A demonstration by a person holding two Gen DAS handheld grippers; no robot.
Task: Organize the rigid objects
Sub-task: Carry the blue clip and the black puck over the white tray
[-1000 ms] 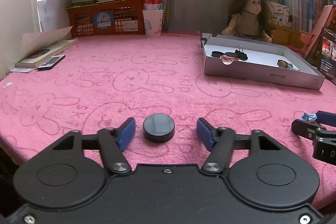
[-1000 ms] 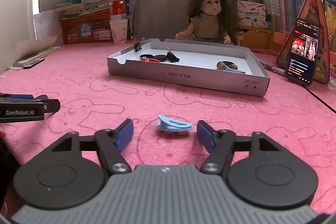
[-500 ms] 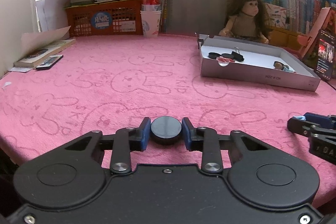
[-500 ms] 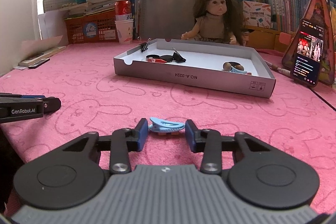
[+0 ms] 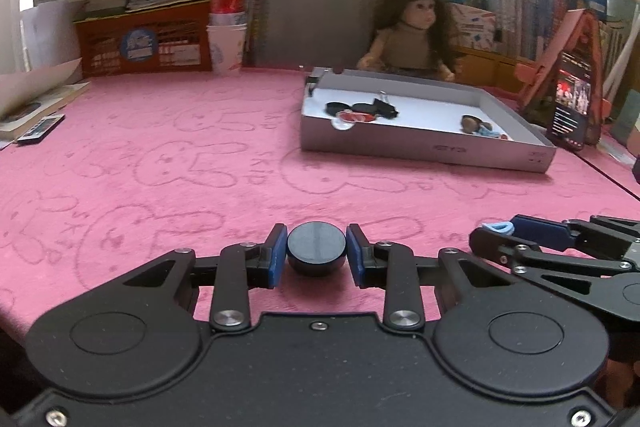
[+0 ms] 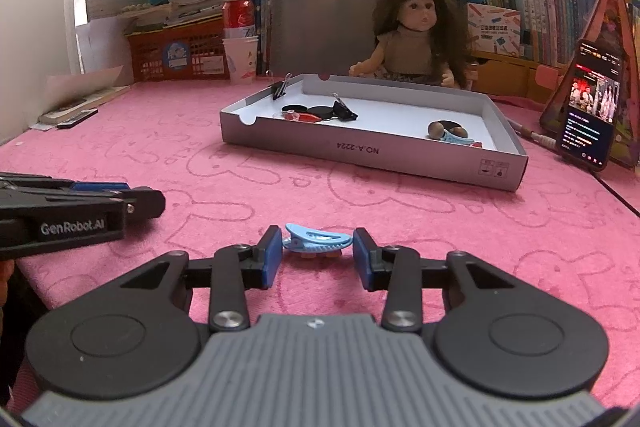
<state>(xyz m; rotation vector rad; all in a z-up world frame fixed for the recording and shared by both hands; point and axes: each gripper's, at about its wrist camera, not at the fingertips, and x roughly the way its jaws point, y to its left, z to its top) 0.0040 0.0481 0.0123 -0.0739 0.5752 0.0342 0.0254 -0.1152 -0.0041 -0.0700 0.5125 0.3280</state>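
The left gripper [image 5: 316, 254] has closed its blue-padded jaws onto a round black disc-shaped puck [image 5: 316, 247], one pad pressed against each side of it, and carries it just above the pink bunny-patterned table cloth [image 5: 160, 163]. Its jaws came together on the puck within the last second. In the right wrist view this gripper [image 6: 158, 201] shows at the near left as a black body with white lettering.

The right gripper [image 6: 312, 254] has its blue pads drawn in on a small light blue plastic hair clip [image 6: 318, 242]; the left pad touches the clip's pinched end and the right pad sits at its rounded end, though whether that pad presses on it cannot be told for sure. These jaws too were closing within the last second, with the clip between them. The clip lies low over the cloth. In the left wrist view the right gripper [image 5: 496, 233] reaches in from the near right, with a bit of the blue clip [image 5: 497, 227] showing at its tips.

Farther off, right of centre, a shallow grey cardboard tray with a white inside [image 6: 376, 151] rests on the cloth. It holds flat black discs [image 6: 296, 110], a black binder clip [image 6: 345, 111], a red-and-clear small piece [image 6: 298, 116] and, towards its right end, a brown object beside another blue clip [image 6: 450, 135]. A second binder clip [image 6: 280, 87] is clipped on the tray's far left rim. Behind the tray sits a brown-haired doll [image 6: 416, 39], and at the far right a lit phone [image 6: 592, 107] leans upright.
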